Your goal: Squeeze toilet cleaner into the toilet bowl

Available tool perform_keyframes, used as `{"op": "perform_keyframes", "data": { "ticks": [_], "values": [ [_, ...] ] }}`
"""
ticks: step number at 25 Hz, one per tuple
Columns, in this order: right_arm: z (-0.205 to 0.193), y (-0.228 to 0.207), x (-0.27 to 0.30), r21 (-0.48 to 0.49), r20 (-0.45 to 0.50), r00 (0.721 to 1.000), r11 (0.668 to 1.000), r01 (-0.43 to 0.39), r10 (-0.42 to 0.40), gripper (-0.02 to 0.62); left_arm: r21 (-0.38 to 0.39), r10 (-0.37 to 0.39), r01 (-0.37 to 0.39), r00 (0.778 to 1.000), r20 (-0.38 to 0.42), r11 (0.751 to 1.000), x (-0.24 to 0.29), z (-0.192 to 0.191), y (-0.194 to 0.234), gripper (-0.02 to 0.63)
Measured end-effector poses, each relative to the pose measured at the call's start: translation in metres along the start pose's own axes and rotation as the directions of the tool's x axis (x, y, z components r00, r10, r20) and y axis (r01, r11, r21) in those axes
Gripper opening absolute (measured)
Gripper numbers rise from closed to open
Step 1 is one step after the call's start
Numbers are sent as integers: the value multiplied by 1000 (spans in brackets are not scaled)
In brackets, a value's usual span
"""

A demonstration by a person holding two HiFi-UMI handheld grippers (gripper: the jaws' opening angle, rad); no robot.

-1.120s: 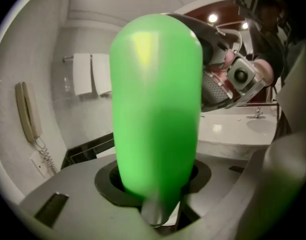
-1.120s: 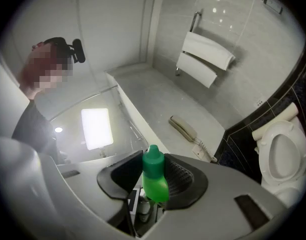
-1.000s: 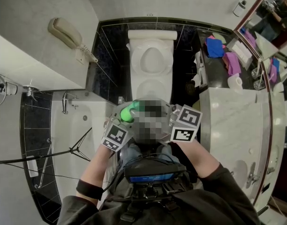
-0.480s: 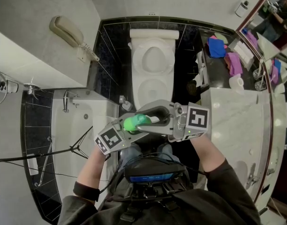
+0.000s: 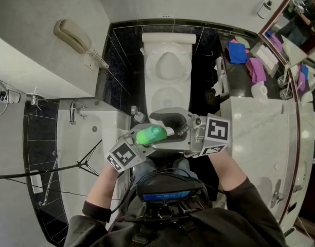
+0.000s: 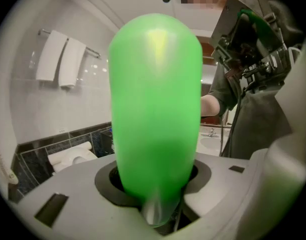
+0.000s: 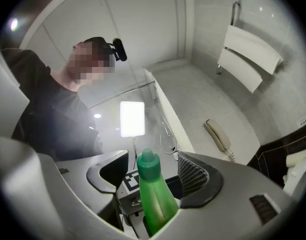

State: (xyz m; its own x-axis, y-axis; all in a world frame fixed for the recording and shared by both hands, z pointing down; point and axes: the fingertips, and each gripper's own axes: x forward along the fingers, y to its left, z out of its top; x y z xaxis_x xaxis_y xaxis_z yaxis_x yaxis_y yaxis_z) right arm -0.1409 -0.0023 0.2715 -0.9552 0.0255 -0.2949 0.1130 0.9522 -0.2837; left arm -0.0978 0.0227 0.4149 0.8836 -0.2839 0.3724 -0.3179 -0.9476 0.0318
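The green toilet cleaner bottle (image 5: 151,135) lies crosswise in front of me, over the near end of the white toilet (image 5: 168,81). My left gripper (image 5: 145,140) is shut on the bottle's lower body (image 6: 155,109), which fills the left gripper view. My right gripper (image 5: 174,130) faces it from the right. Its jaws have just been opening and now stand wide on both sides of the bottle's capped neck (image 7: 147,160), with a gap at each pad. The cap is on.
A wall phone (image 5: 77,40) hangs at the left, with a bathtub (image 5: 90,138) below it. A marble counter (image 5: 255,133) runs along the right, with cloths (image 5: 237,50) and a paper roll (image 5: 258,89). A small bottle (image 5: 138,116) stands on the floor beside the toilet.
Both grippers and the bottle have moved up a little toward the toilet and turned. The right jaws have spread away from the bottle's neck. The left grip is unchanged.
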Motion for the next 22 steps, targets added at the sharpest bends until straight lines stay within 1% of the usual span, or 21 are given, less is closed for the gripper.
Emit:
{"op": "perform_keyframes", "data": {
  "ticks": [2, 3, 4, 5, 6, 8, 9, 10, 12, 13, 14, 16, 17, 18, 20, 22],
  "values": [
    [1, -8, 0, 58, 2, 997, 996, 73, -73, 337, 36, 123, -123, 992, -4, 992, 0, -2, 18, 192],
    [2, -12, 0, 94, -2, 993, 989, 117, -117, 337, 60, 193, -193, 981, -3, 979, -1, -3, 29, 192],
    [3, -18, 0, 123, -2, 986, 979, 164, -165, 336, 85, 266, -265, 964, 0, 960, -3, -3, 40, 192],
    [4, -25, -2, 147, 2, 977, 967, 210, -212, 334, 107, 339, -337, 941, 3, 935, -5, -3, 52, 192],
    [5, -31, -3, 175, 7, 968, 953, 247, -252, 333, 123, 410, -407, 912, 5, 905, -8, -4, 64, 192],
    [5, -37, -3, 242, 3, 951, 923, 300, -310, 333, 134, 535, -530, 845, 1, 837, -15, -7, 86, 192],
    [3, -39, -3, 274, -7, 942, 905, 324, -335, 333, 149, 578, -572, 816, 2, 807, -19, -10, 95, 192],
    [1, -42, -3, 305, -19, 933, 887, 347, -359, 331, 169, 609, -601, 793, 4, 781, -21, -13, 102, 192],
    [-4, -46, -3, 362, -40, 919, 852, 379, -392, 328, 198, 657, -644, 754, 2, 739, -25, -19, 112, 192],
    [-6, -47, -2, 385, -45, 916, 839, 385, -400, 320, 207, 677, -662, 736, 0, 720, -26, -21, 116, 192],
    [-8, -47, -2, 406, -47, 914, 828, 386, -403, 295, 211, 695, -679, 719, -2, 703, -28, -21, 118, 192],
    [-11, -48, -3, 440, -45, 912, 812, 385, -408, 280, 203, 727, -711, 687, -4, 673, -31, -17, 123, 192],
    [-12, -48, -3, 452, -46, 910, 804, 387, -412, 278, 208, 736, -719, 677, -7, 663, -32, -18, 124, 192],
    [-13, -49, -3, 461, -50, 908, 796, 391, -417, 276, 224, 739, -719, 673, -12, 658, -32, -23, 125, 192],
    [-15, -51, -4, 469, -62, 903, 786, 403, -426, 270, 252, 742, -715, 670, -21, 653, -32, -31, 125, 192],
    [-16, -52, -4, 469, -71, 897, 779, 417, -437, 237, 262, 744, -714, 668, -26, 650, -32, -32, 124, 192]
  ]
}}
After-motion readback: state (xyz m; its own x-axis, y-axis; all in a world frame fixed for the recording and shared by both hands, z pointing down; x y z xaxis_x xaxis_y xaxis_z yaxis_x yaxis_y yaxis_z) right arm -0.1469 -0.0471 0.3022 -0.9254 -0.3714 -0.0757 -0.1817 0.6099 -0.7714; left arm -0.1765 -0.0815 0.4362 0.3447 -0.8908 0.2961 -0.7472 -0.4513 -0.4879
